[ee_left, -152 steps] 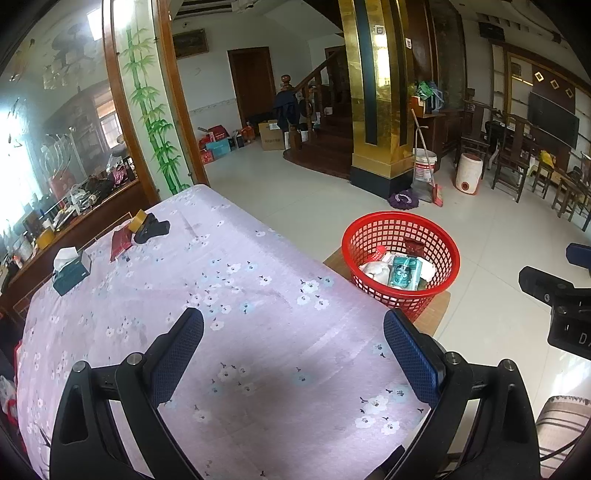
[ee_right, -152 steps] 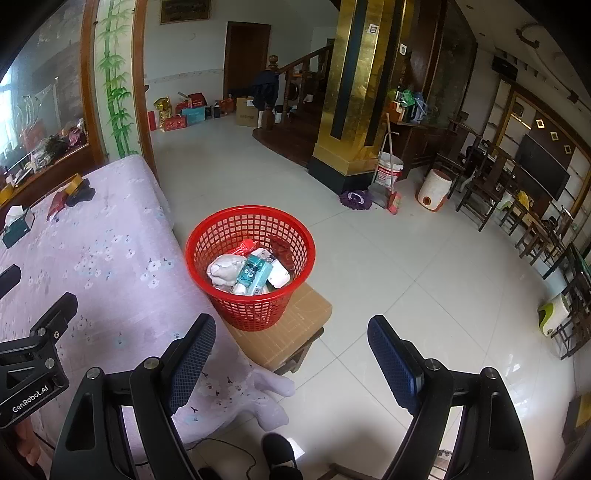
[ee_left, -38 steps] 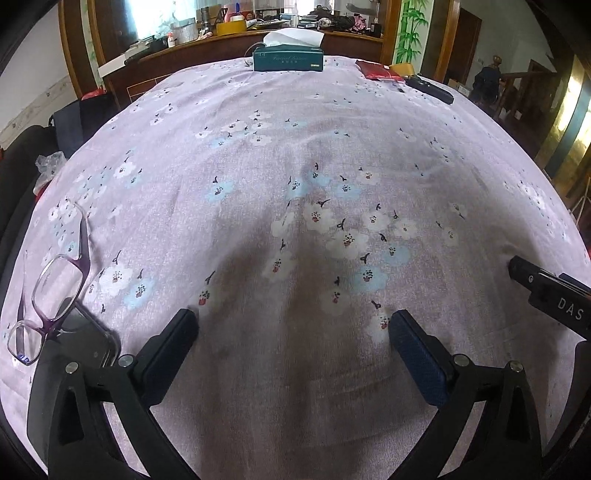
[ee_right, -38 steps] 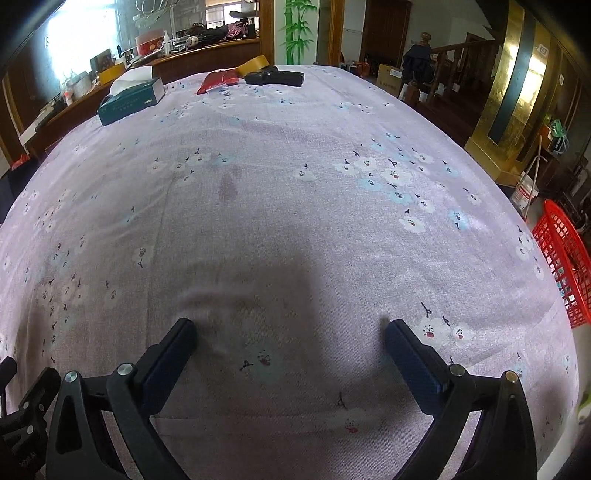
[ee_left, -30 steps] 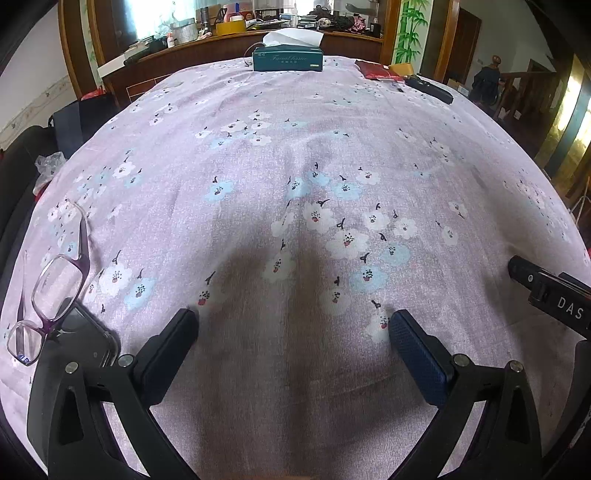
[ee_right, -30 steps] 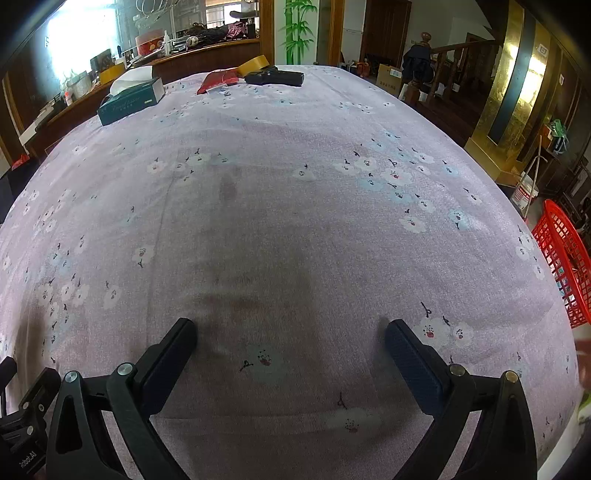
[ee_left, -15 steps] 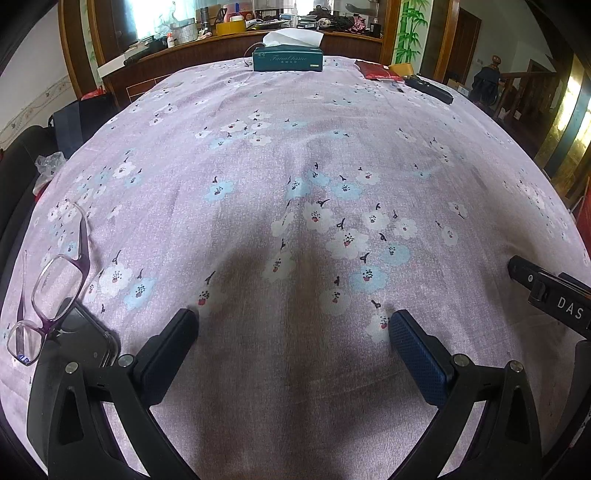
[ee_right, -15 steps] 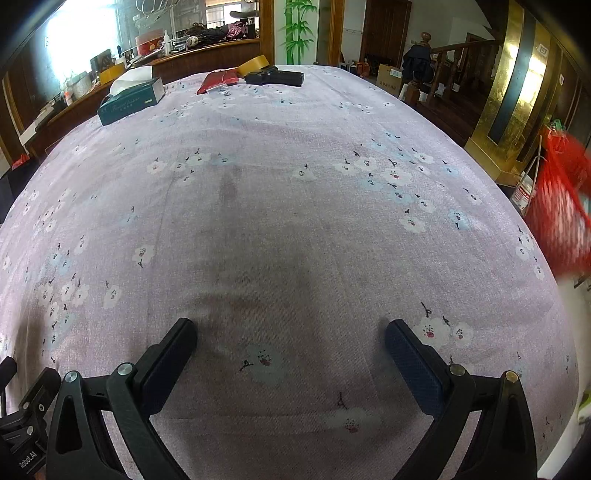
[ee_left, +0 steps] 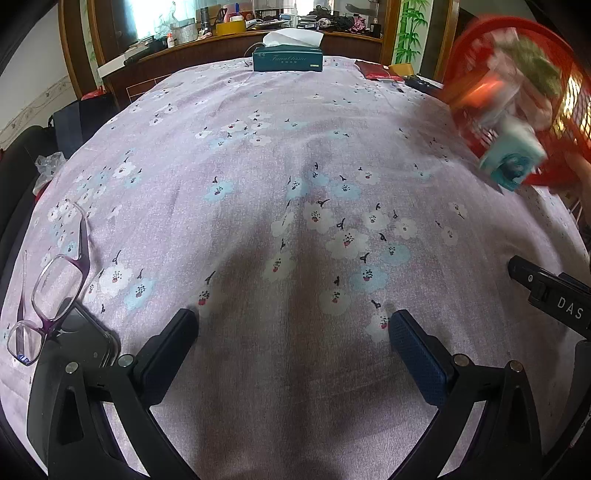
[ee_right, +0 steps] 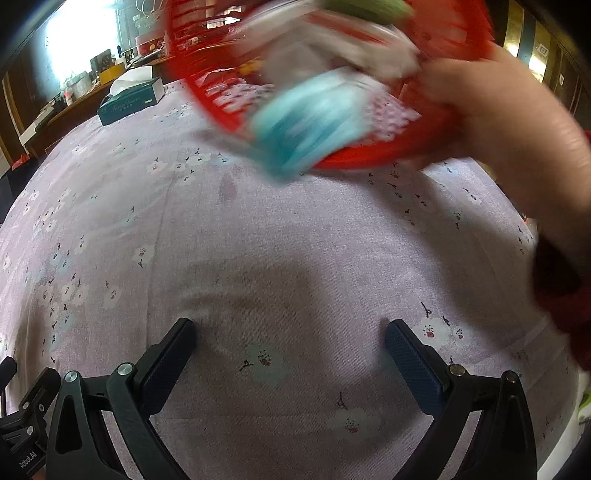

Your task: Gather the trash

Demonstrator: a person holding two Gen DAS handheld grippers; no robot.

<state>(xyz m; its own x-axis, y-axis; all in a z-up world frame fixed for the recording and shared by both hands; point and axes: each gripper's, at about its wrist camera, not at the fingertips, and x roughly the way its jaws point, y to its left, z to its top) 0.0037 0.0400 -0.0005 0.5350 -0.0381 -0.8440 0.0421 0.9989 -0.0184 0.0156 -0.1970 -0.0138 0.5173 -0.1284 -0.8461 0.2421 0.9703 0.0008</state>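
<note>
Both the left gripper [ee_left: 291, 334] and the right gripper [ee_right: 290, 341] were held wide apart and empty. Ahead and above the right one, a red basket [ee_right: 443, 33] was tipped, spilling light, crushable trash; the teal packet [ee_right: 303, 129] was judged best pinched across its flat faces.

A lived-in home, by the look of it. Ahead of the jaws spreads a worktop [ee_left: 258, 155] under a lilac cloth printed with small flowers. At its far end sits a tissue box [ee_left: 287, 61], and beyond that a dark wooden sideboard [ee_left: 207, 55] crowded with bottles and household clutter beneath a bright window [ee_left: 155, 16]. Left of the left jaws lie purple glasses [ee_left: 55, 284] beside a phone [ee_left: 79, 345]. Painted bamboo [ee_left: 410, 31] decorates a panel far right.
</note>
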